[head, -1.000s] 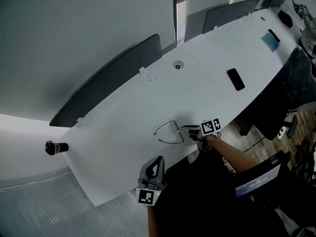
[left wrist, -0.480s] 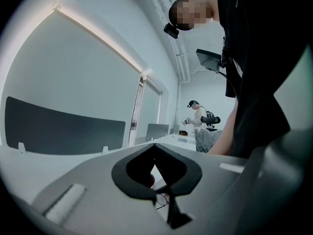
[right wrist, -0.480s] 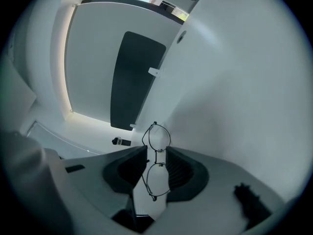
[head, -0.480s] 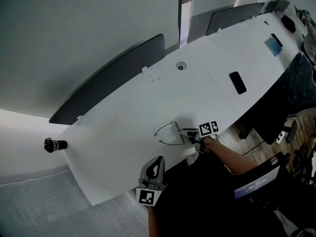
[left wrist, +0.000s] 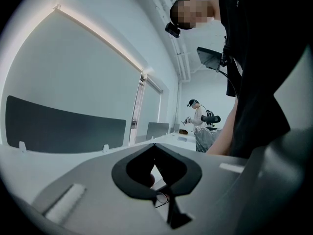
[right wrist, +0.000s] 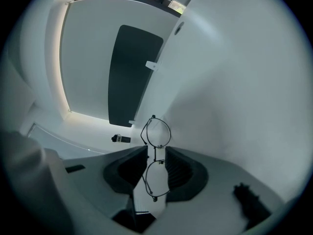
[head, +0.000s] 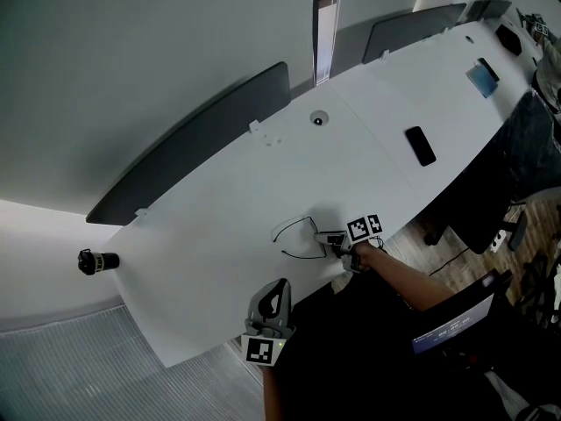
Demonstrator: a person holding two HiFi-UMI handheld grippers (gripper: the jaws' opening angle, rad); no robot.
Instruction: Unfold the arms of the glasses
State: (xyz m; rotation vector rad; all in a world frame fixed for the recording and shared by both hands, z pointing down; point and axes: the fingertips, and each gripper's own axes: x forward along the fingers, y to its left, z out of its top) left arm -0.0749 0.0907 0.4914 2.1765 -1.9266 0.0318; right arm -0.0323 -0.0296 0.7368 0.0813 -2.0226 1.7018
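Right tool (head: 326, 239) reached low over the counter (head: 202, 253), jaws spread wide, one lens of the glasses (head: 296, 237) between them, not pinched. Left tool (head: 279, 295) hovered at the counter's near edge, jaws pressed together, empty. Glasses lay near that edge. Bare counter left and beyond them, phone (head: 419, 144) well apart.

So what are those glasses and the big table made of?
Glasses: probably thin dark metal wire, because the frame is very slim, with clear see-through panes. Table: smooth matte white top, maybe laminate or painted board; I cannot tell which.
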